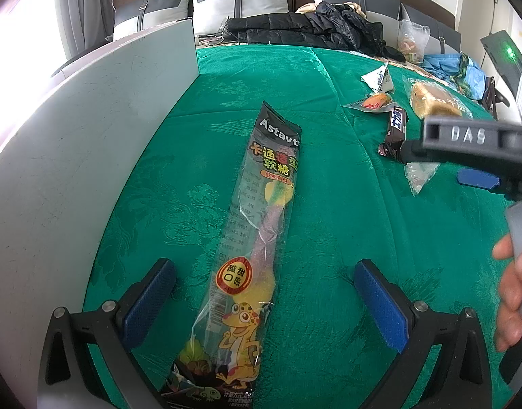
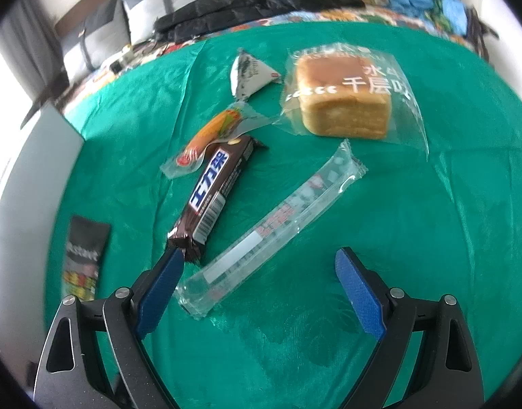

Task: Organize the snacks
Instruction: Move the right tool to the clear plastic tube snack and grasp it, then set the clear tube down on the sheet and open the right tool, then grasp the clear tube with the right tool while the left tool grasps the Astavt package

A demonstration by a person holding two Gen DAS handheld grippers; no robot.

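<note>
Green cloth (image 1: 329, 109), slick wrappers: both grippers spread wide, holding nothing.
White box (image 1: 90, 136) stands left; the gummy candy pack (image 1: 257, 238) lies between the left gripper (image 1: 264, 303) fingers, long axis running away from the camera, gecko end nearest. Its film could slide or crumple under a pinch. The right gripper (image 2: 261, 289) straddles the clear stick pack (image 2: 271, 231), lying diagonally; its left finger may snag the chocolate bar (image 2: 213, 197).
</note>
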